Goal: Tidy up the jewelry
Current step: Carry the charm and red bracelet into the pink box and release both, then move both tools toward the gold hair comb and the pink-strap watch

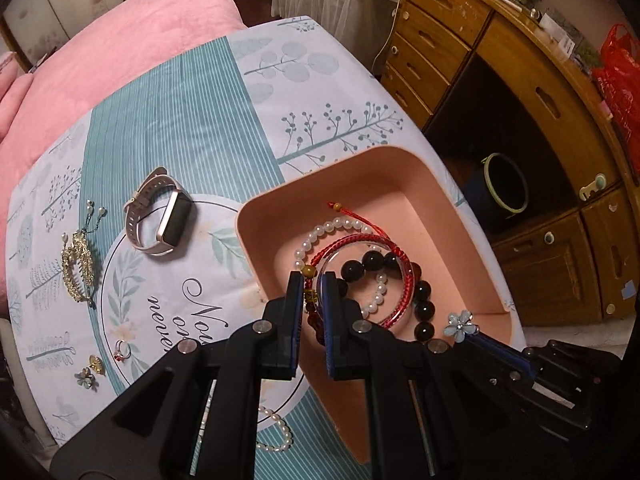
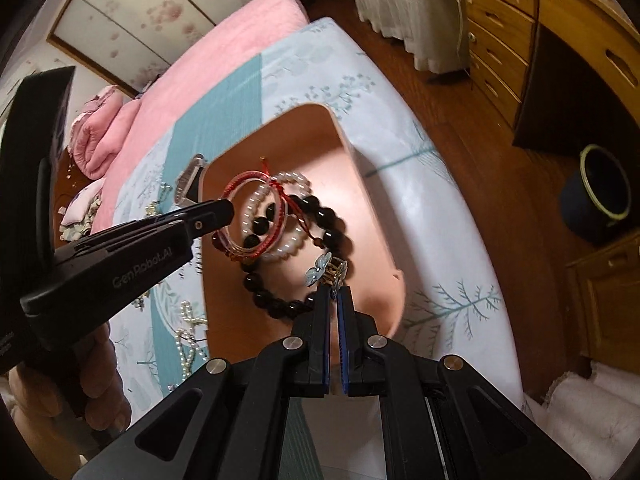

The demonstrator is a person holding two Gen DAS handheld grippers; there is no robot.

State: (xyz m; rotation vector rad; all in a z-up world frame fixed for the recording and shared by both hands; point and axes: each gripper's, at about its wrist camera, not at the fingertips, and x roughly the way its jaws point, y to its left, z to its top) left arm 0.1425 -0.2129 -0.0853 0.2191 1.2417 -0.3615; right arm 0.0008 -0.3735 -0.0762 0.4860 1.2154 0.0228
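A pink tray on the patterned tablecloth holds a pearl bracelet, a black bead bracelet and a clear bangle wrapped in red. My left gripper is over the tray's near side, shut on the beaded tail of a red cord bracelet. My right gripper is shut on a blue flower earring above the tray's near corner. The earring also shows in the left wrist view. Outside the tray lie a pink watch, a gold leaf brooch, a ring, small earrings and a second pearl strand.
A pink bed borders the table's far left. A wooden chest of drawers and a desk stand to the right, with a dark bin on the floor below. The table edge drops off just right of the tray.
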